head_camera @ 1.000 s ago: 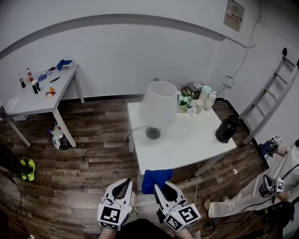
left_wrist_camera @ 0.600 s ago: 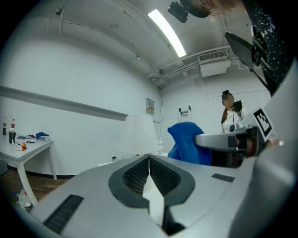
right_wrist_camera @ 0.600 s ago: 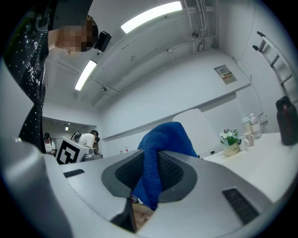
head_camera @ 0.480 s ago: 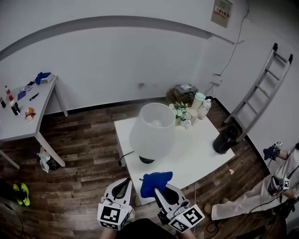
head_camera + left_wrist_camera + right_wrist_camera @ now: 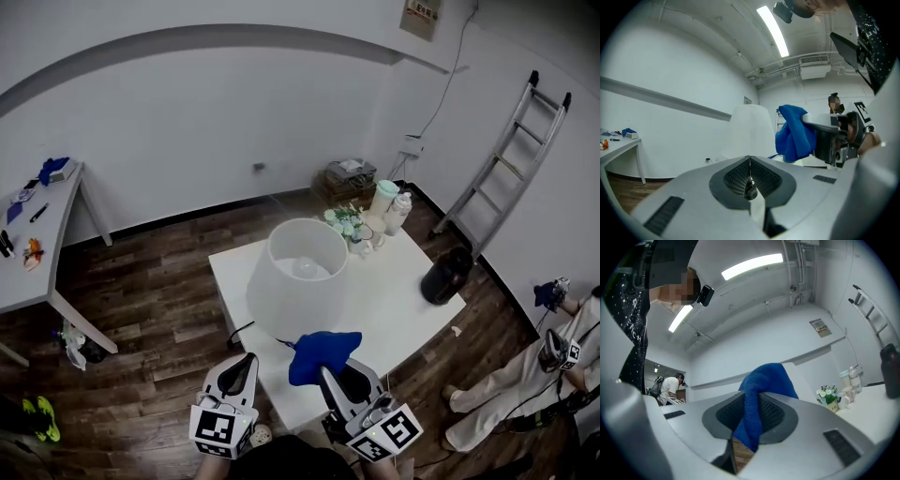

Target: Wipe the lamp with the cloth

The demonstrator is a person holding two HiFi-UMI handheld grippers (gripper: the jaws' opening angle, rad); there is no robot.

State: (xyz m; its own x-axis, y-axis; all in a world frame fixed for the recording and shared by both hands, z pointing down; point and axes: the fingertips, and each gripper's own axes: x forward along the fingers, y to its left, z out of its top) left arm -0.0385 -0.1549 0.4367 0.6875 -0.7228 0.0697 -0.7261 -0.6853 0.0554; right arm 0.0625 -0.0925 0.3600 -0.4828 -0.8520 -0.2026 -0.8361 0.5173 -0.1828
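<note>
At the far left a second desk (image 5: 28, 281) is standing against the wall, with small items along its top that I cannot make out. I am holding my left claw (image 5: 244, 364) low in front of me, off the near edge of the white desk (image 5: 398, 295). Its jaws are pressing together with nothing between them.

The lamp (image 5: 298, 277) is standing upright on the left part of the white desk, and its wide white shade is hiding the base from the head view. Just to its right, my right claw (image 5: 336, 373) is clamping the blue cloth (image 5: 322, 352). The fabric is passing down between the jaws and bunching up above their tips. I am holding the cloth over the near edge of the desk, just beside the near side of the shade. I cannot tell whether it is touching the shade.

At the far corner of the desk a small pot of flowers (image 5: 344, 223) is sitting beside two pale bottles (image 5: 385, 200). A dark jug (image 5: 442, 276) is standing at the right corner. Beyond it a ladder (image 5: 506, 169) is leaning against the right wall, and a person (image 5: 525, 384) in pale clothing is sitting on the floor at the far right.
</note>
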